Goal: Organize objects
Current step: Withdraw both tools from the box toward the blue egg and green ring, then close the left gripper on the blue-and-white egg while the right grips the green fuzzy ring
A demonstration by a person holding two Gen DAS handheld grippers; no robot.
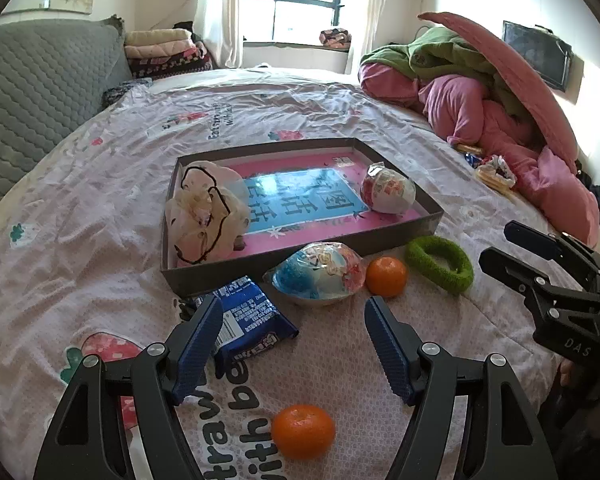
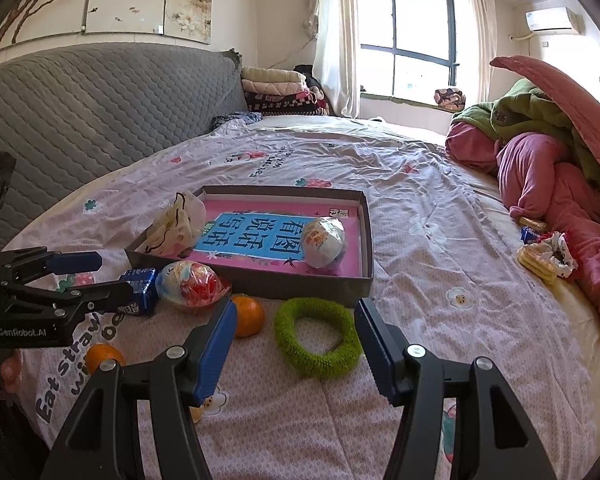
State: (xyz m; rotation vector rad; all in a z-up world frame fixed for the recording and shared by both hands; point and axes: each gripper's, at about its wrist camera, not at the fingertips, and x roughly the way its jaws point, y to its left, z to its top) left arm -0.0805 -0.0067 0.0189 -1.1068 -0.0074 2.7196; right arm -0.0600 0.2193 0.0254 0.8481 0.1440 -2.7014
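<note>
While your left gripper [image 1: 294,312] hangs with jaws apart and empty over the blue snack packet [image 1: 246,320], your right gripper [image 2: 296,316] stands spread above the green ring [image 2: 318,338]. Both lie on the bedsheet [image 1: 100,200] beside the shallow box [image 1: 300,258], near two oranges [image 1: 386,276].

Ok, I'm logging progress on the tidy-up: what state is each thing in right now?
Box: open, on the bed.
Cream hair tie: in the box, against its left wall.
White wrapped egg: in the box.
Blue wrapped egg: outside, beside the box.
Snack packet: outside, sealed.
Two oranges: outside.
Green hair tie: outside.
Left claw: open, empty.
Right claw: open, empty.
</note>
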